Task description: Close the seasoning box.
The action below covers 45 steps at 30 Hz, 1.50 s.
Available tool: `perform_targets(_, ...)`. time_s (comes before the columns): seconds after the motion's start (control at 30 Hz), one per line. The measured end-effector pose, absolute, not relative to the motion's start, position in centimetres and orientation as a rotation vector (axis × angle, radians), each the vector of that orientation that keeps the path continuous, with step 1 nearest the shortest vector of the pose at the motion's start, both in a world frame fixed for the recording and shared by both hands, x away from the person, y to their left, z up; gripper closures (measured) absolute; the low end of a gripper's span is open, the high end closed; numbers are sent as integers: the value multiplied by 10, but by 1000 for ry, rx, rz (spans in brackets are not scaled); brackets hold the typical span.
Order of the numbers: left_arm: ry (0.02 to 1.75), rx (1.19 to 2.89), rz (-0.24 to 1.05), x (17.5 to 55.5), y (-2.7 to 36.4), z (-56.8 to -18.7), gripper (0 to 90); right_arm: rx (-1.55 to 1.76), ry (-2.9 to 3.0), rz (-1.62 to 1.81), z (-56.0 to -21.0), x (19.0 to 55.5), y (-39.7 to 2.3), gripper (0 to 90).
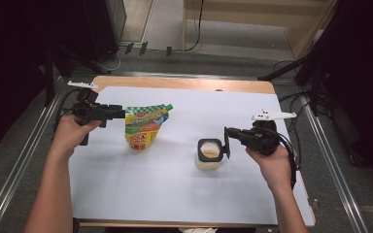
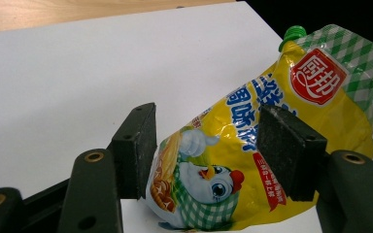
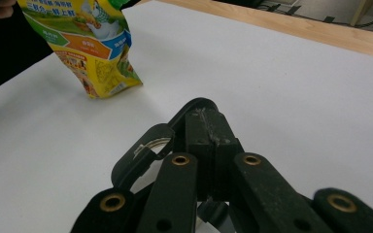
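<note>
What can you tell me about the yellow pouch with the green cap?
The pouch is a glossy plastic spout bag, yellow with green-and-white checks, a red logo, a cartoon chick and printed text. Its green screw cap sits at one top corner. It stands tilted on the white table cover, bottom edge down. The left gripper has its fingers on either side of the bag; whether they press on it is unclear.

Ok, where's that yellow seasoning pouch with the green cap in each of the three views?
High view: the yellow pouch stands left of centre, at the left gripper tips.
Left gripper view: pouch at centre-right, between the jaws.
Right gripper view: pouch in the top left corner.
Shared landmark: the white table cover.
</note>
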<state>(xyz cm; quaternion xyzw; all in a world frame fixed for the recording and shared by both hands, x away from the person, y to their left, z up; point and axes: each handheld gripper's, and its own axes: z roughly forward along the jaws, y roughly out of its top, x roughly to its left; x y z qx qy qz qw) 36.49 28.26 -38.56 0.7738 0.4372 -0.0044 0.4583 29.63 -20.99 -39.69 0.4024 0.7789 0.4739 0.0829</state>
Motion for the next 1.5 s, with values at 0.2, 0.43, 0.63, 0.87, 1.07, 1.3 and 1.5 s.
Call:
perform_targets(0.2,1078,1905,-12,365,283,-386,407,1195,2345,1426,-400,296,-203,900)
perform_targets(0.43,1073,1903,-14,365,283,-386,405,1168,2374,1424,-404,295,-194,900)
perform_targets(0.63,1074,1911,-18,365,282,-386,404,1148,2398,1426,-408,295,-186,900)
perform_targets(0.87,1076,1911,-19,365,281,-387,404,1128,2433,1414,-414,294,-175,900)
perform_targets(1.07,1076,1920,-24,366,281,-388,404,1092,2486,1379,-422,295,-164,900)
perform_targets(1.3,1078,1919,-27,366,281,-389,403,1079,2537,1336,-433,296,-154,900)
perform_targets(1.5,1079,1913,-32,366,282,-389,401,1076,2547,1326,-435,295,-152,900)
